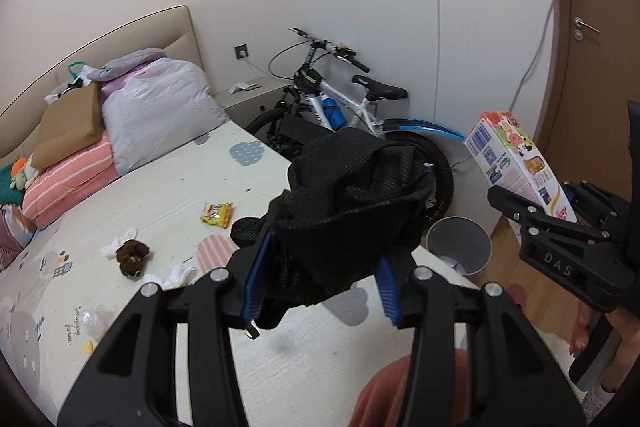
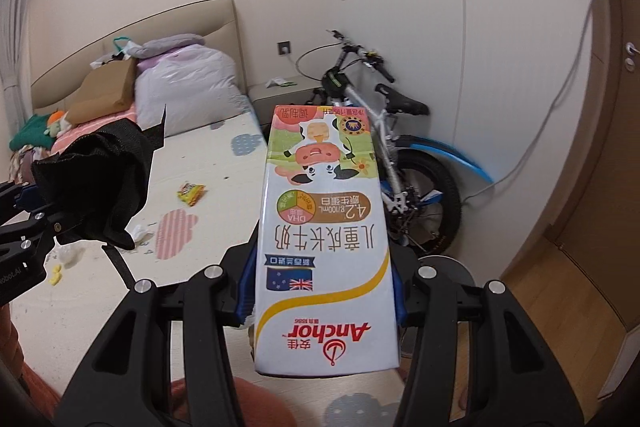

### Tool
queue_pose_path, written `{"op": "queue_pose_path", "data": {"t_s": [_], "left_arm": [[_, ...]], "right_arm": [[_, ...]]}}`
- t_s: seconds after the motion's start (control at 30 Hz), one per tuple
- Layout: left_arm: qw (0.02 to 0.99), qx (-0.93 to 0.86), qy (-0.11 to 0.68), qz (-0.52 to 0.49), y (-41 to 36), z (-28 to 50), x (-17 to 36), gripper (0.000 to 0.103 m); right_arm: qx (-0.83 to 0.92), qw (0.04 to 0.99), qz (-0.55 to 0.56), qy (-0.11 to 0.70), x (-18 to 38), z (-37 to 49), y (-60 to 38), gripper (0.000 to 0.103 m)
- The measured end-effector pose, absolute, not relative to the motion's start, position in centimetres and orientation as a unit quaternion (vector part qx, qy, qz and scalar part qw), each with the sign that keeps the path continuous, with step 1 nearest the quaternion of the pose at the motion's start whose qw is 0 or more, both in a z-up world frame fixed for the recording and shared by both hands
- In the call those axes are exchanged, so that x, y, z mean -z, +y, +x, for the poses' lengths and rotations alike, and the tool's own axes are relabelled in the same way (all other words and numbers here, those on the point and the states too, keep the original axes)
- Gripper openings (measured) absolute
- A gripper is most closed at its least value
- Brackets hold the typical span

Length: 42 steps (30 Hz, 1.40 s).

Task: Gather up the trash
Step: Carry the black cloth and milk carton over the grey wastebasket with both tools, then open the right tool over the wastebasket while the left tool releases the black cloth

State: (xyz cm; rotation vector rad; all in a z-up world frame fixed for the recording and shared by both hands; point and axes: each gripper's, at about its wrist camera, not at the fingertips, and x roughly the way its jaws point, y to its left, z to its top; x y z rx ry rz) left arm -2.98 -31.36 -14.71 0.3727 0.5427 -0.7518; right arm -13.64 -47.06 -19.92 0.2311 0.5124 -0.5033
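Left fingers [image 1: 320, 291] grip black mesh cloth [image 1: 352, 203]; right fingers [image 2: 324, 291] grip milk carton [image 2: 324, 227]; bin [image 1: 460, 245] beyond.

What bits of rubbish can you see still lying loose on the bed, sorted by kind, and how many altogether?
Yellow snack wrapper: 1
White crumpled tissues: 2
Brown crumpled lump: 1
Clear plastic wrapper: 1
Total: 5
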Motion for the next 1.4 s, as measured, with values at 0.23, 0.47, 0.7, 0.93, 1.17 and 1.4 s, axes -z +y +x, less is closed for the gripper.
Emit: {"op": "queue_pose_path", "data": {"t_s": [0.23,0.47,0.7,0.93,1.17,1.4], "left_arm": [[0.838,0.429,0.269,0.205,-40.2,-4.1,16.8,0.047],[0.799,0.478,0.284,0.228,-49.4,-2.6,20.6,0.047],[0.770,0.509,0.303,0.238,-57.6,0.4,25.6,0.047],[0.745,0.525,0.315,0.266,-64.0,3.4,31.2,0.047],[0.734,0.532,0.320,0.276,-66.4,4.9,35.1,0.047],[0.719,0.532,0.340,0.292,-68.1,5.0,37.8,0.047]], "right_arm": [[0.318,0.904,0.146,0.245,21.0,-17.0,-55.0,0.049],[0.378,0.871,0.178,0.260,24.7,-17.3,-62.3,0.049],[0.422,0.836,0.226,0.270,30.3,-15.6,-67.5,0.049],[0.443,0.820,0.247,0.267,34.9,-12.0,-71.9,0.049],[0.419,0.820,0.250,0.299,41.4,-9.9,-73.6,0.051],[0.447,0.815,0.240,0.278,42.2,-10.4,-73.8,0.083]]}}
